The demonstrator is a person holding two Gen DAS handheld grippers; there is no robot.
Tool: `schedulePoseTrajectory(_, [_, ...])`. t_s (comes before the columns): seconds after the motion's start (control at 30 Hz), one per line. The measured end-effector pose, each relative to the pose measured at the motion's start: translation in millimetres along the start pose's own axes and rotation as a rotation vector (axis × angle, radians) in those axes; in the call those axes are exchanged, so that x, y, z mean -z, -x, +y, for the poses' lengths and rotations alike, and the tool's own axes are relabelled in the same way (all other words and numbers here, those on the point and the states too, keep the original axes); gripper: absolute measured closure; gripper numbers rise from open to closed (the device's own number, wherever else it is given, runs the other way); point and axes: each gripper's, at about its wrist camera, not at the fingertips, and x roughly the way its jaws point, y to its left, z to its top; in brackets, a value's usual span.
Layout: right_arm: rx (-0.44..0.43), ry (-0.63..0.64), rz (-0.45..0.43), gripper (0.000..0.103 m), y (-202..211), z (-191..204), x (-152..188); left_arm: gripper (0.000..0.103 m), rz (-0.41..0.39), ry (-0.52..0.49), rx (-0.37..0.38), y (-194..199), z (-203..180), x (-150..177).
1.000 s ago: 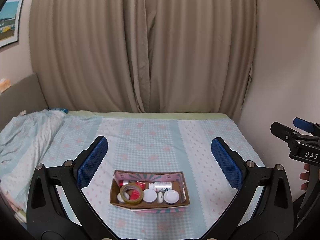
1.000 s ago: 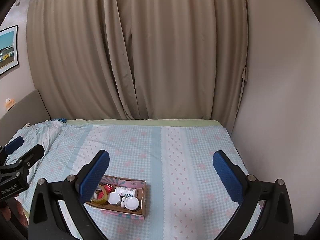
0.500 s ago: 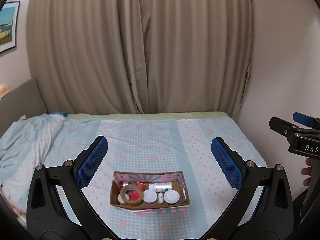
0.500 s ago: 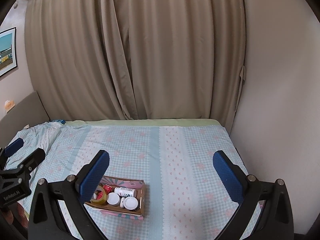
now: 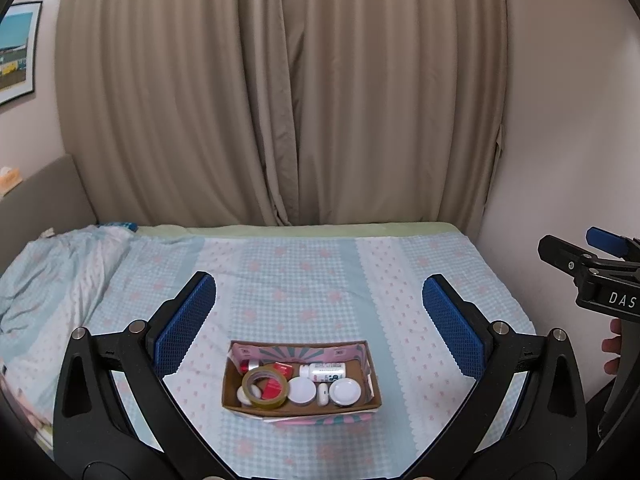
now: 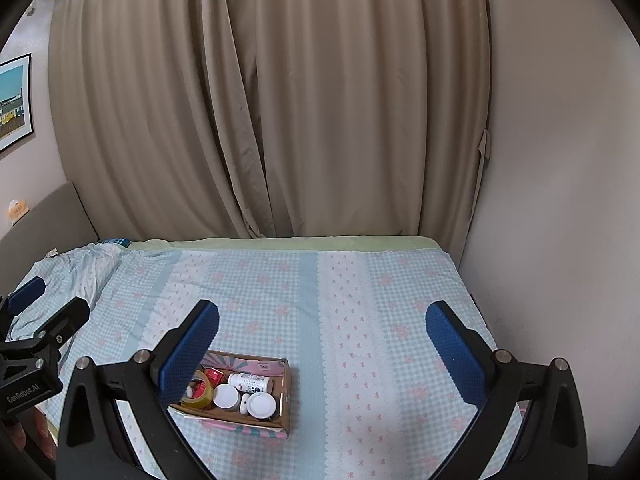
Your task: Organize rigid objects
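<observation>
A small cardboard box (image 5: pixel 372 372) (image 6: pixel 287 384) rests on the bed near its front edge. Inside lie a roll of yellowish tape (image 5: pixel 265 388) (image 6: pixel 200 394), a white bottle (image 5: pixel 323 371) (image 6: pixel 251 383) on its side, two round white lids (image 5: pixel 345 392) (image 6: pixel 262 404), and red items (image 5: pixel 276 384). My left gripper (image 5: pixel 318 308) hangs open above and before the box, nothing between its blue pads. Open and empty as well, my right gripper (image 6: pixel 322 336) stands to the right of the box, its left finger covering the box's left end.
The bed (image 5: pixel 304 280) has a blue checked sheet, with a rumpled quilt (image 5: pixel 52 272) at the left. Beige curtains (image 5: pixel 280 100) hang behind it, and a wall (image 6: pixel 560 200) runs along its right side. A grey headboard (image 5: pixel 44 188) stands at the left.
Both grippers have tilted or risen slightly, so the bed and box sit a little lower in view. Neither gripper's fingers have moved, and the box's contents are as before.
</observation>
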Motion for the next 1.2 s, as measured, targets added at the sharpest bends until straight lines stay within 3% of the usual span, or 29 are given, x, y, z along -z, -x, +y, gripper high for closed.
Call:
schedulePoseTrajectory(0.73, [0.001,-0.005,0.0,0.0,0,4,-1,0.0,-0.029,-0.01,-0.017,4,-4,-4])
schedulePoseTrajectory(0.87, [0.004,-0.003,-0.002,0.0,0,5,-1,0.0,-0.061,0.017,0.016,9,-3,-6])
schedulePoseTrajectory(1.2, [0.003,-0.013,-0.003,0.0,0,7,0,0.0,-0.12,0.022,0.007,19,-2,1])
